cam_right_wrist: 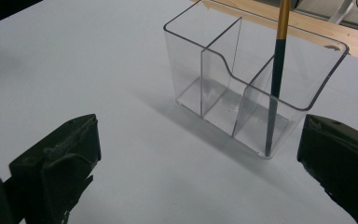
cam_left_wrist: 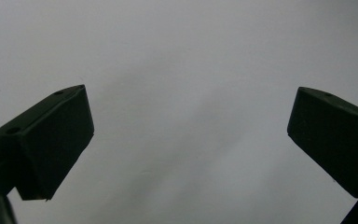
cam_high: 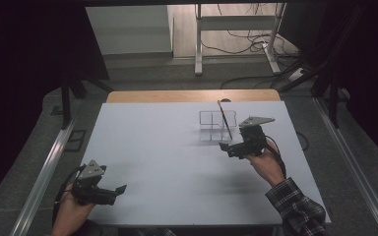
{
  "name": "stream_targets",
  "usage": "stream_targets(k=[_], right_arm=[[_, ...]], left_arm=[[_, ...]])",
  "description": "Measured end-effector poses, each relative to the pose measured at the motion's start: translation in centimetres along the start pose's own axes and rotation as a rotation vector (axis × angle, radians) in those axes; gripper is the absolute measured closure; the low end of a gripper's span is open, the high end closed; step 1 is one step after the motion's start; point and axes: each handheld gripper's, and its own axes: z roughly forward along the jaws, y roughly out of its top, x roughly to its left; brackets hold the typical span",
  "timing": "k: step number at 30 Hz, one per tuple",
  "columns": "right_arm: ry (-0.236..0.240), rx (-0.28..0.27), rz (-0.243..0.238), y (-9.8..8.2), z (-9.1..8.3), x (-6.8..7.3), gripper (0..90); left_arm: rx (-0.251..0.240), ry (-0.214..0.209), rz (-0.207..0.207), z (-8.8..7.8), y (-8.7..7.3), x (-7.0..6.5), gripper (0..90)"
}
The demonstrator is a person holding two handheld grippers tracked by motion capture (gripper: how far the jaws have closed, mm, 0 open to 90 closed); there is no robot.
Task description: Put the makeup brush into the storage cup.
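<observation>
A clear plastic organizer (cam_high: 218,126) (cam_right_wrist: 242,88) with several compartments stands on the white table (cam_high: 177,162), right of centre toward the back. A thin stick with a dark lower part and a gold upper part (cam_high: 225,119) (cam_right_wrist: 275,79) leans in its right-hand compartment. My right gripper (cam_high: 234,147) (cam_right_wrist: 198,158) hovers just in front of the organizer, open, with nothing between its jaws. My left gripper (cam_high: 115,193) (cam_left_wrist: 189,140) is near the front left corner of the table, open over bare white surface.
A wooden strip (cam_high: 192,96) runs along the table's far edge. Beyond it stand a white metal frame (cam_high: 236,29) and loose cables (cam_high: 256,44) on the floor. Metal rails (cam_high: 39,182) flank the table on both sides.
</observation>
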Motion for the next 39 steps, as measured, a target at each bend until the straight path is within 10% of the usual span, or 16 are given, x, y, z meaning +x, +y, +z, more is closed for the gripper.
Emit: stream_targets(k=[39], right_arm=[[0.001,0.031,-0.015,-2.3,-2.6,0.6,0.0]], left_arm=[[-0.003,0.001,-0.003,0.0,0.0,0.0,0.7]])
